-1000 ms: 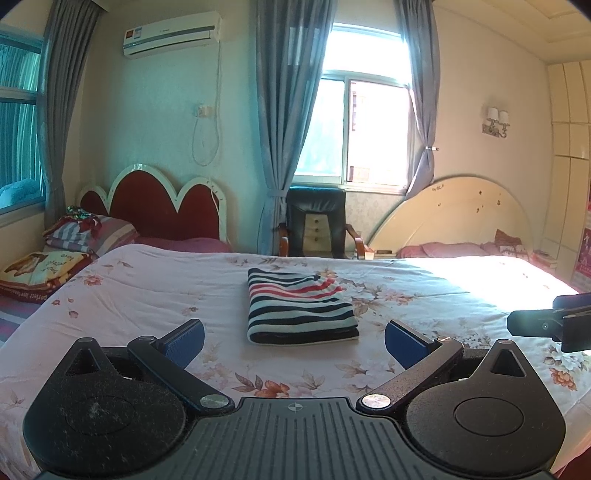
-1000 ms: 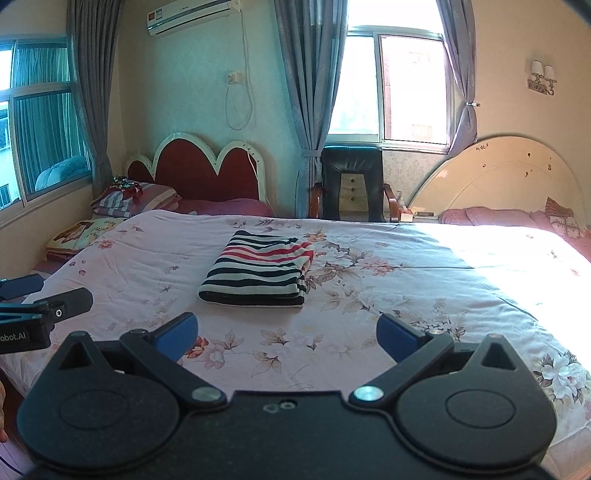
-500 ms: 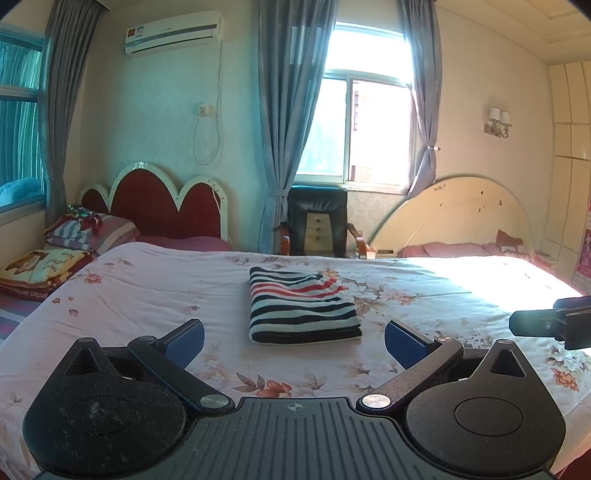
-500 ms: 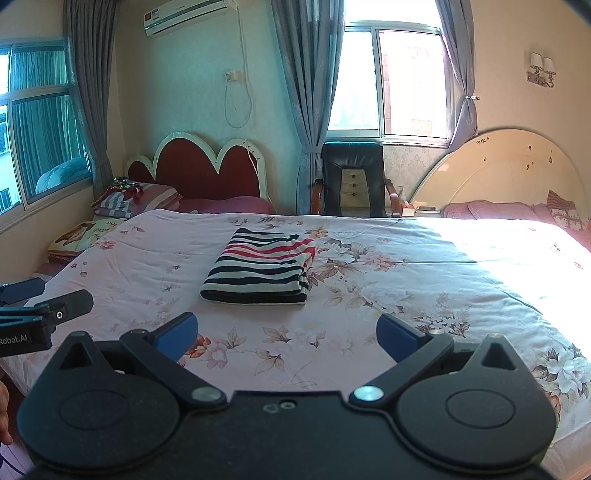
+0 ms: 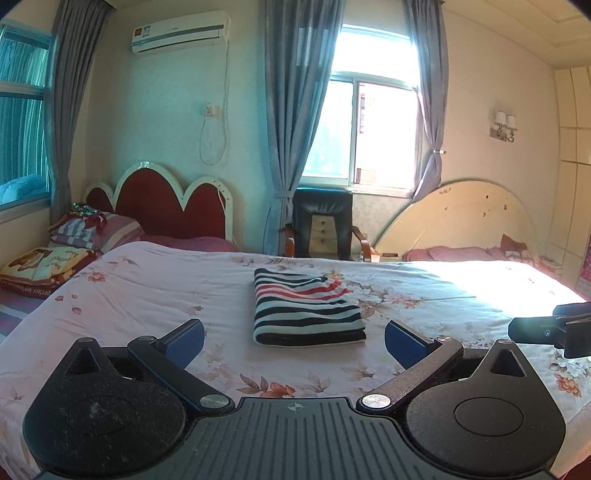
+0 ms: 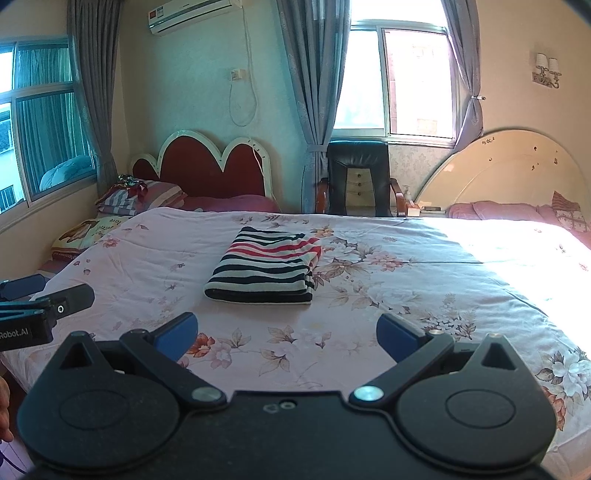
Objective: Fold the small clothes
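left wrist view shows the left tool [image 5: 293, 338] released, its blue pads spread wide and holding nothing, hovering over the near edge of the bed [image 5: 147, 295]. the striped garment [image 5: 306, 306] lies folded into a neat rectangle at the middle of the bed, farther in than the pads and apart from them. compared with a second ago almost nothing has changed: the garment keeps its shape and place, and both views have only drifted slightly, the garment sitting a touch further right in each. judged from that, the fold looks finished and both tools are idling clear of it, so this piece seems done.

right wrist view gives the right tool [image 6: 286, 336] likewise released and empty, with the same garment [image 6: 264, 269] ahead and a little left. the left tool pokes in at the left edge there, carrying white lettering that reads "robot.ai". the air conditioner [image 5: 179, 31] high on the far wall has a red sticker, too small to read. a printed blanket [image 5: 44, 267] at far left bears writing, seemingly "love".
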Demonstrator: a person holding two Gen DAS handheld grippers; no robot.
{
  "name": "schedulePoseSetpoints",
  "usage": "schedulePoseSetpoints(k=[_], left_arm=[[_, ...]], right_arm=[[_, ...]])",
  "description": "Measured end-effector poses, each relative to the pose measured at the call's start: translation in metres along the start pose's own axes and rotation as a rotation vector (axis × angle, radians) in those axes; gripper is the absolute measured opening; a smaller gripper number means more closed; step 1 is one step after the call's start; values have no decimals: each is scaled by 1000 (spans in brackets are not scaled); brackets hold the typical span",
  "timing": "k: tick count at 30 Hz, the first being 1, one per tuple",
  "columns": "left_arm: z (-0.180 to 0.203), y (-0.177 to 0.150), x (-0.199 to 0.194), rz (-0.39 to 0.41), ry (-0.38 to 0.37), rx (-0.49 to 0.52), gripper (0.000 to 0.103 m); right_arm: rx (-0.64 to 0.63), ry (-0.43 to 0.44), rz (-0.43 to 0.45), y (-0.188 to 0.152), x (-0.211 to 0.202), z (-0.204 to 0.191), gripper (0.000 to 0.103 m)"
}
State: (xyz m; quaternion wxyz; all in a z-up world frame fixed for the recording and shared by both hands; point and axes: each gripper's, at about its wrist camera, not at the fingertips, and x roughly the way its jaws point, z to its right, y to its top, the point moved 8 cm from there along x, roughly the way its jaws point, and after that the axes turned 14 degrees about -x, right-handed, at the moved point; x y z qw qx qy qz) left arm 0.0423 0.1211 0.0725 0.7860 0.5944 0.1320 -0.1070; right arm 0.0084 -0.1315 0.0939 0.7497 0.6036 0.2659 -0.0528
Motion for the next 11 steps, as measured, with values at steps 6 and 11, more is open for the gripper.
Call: schedulePoseSetpoints(k=[6, 11], left_arm=[[3, 1, 1, 3, -7, 21, 103], [6, 3, -1, 11, -5, 39, 103]], right_arm=[[-4, 4, 4, 1, 0, -1, 102], [0, 10, 8, 2, 2, -1, 102]])
